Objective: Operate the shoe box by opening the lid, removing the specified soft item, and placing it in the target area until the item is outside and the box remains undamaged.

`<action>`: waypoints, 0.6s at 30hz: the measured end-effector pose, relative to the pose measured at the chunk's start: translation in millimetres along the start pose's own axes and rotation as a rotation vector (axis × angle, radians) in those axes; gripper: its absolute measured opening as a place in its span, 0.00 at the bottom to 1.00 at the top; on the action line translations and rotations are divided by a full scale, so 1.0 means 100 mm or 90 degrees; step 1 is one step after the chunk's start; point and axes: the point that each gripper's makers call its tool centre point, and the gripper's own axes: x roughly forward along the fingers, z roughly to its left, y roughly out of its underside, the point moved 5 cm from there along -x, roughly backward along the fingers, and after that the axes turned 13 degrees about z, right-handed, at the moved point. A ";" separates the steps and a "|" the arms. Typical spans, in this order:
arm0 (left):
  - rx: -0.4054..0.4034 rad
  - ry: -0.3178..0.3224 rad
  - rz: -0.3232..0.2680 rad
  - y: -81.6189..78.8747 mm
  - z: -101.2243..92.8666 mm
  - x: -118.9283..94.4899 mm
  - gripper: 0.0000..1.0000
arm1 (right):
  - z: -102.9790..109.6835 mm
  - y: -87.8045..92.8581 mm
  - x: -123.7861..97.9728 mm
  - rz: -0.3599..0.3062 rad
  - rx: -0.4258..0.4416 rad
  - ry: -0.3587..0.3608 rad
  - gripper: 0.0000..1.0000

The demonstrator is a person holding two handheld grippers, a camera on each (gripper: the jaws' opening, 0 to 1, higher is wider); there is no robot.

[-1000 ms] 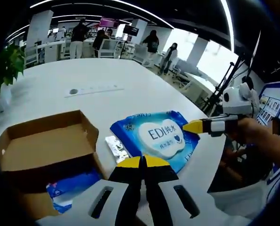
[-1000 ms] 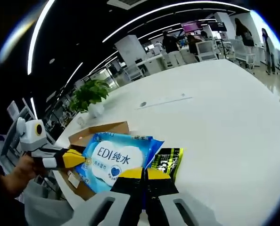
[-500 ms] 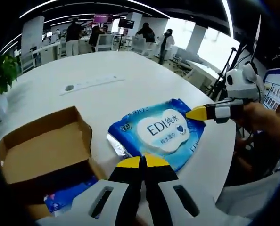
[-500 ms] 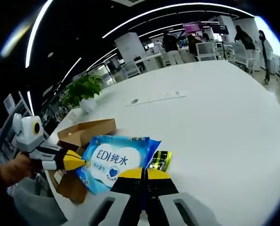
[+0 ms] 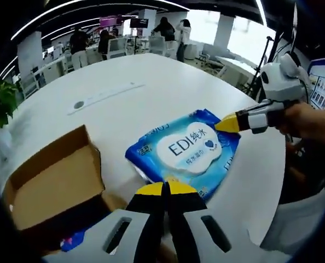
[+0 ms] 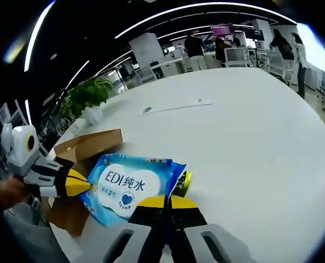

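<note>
At 12 o'clock off my left gripper (image 5: 166, 188), I'm clenching the blue wipes pack (image 5: 185, 152); the right gripper (image 6: 166, 201) is pinching its opposite edge beside the open shoe box (image 5: 50, 181).

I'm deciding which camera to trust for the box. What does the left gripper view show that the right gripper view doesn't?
Left gripper view: the open shoe box interior and a blue item below it. Right gripper view: a yellow-black packet peeking from under the wipes pack, and a potted plant in full. Both: the blue wipes pack held at opposite ends by the shut left hand-held gripper and right hand-held gripper, over the white table.
</note>
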 end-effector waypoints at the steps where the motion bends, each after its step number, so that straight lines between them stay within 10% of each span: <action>1: 0.007 -0.004 0.002 0.00 0.00 0.01 0.00 | 0.00 0.00 0.01 -0.001 0.000 0.002 0.00; 18: 0.203 -0.092 0.051 -0.03 0.00 0.15 0.00 | -0.12 -0.03 0.15 -0.003 -0.010 0.017 0.00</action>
